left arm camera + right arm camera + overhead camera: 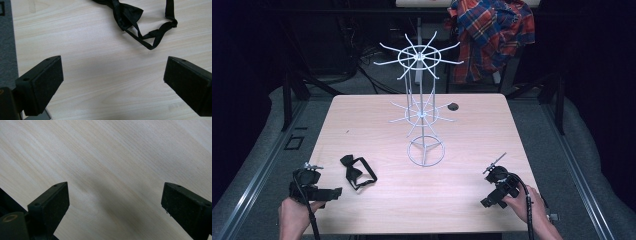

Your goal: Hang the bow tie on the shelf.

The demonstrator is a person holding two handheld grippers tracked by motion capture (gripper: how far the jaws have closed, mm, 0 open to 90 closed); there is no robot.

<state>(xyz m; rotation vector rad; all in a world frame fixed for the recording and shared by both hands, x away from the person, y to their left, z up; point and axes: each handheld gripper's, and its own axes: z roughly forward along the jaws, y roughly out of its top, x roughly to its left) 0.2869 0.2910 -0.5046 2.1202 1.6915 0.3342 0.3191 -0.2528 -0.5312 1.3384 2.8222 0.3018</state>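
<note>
At the table's near left corner the left gripper is hovering with jaws spread and empty, the bow tie is lying just beside it, left of the wire rack, and the right gripper is gaping empty.

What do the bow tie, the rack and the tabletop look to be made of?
Bow tie: black fabric, slightly sheeny, probably satin; it creases and its strap lies limp. Rack: thin wire, white-coated, likely metal; slim spokes stay straight. Tabletop: pale wood grain, matte, possibly laminate.
</note>
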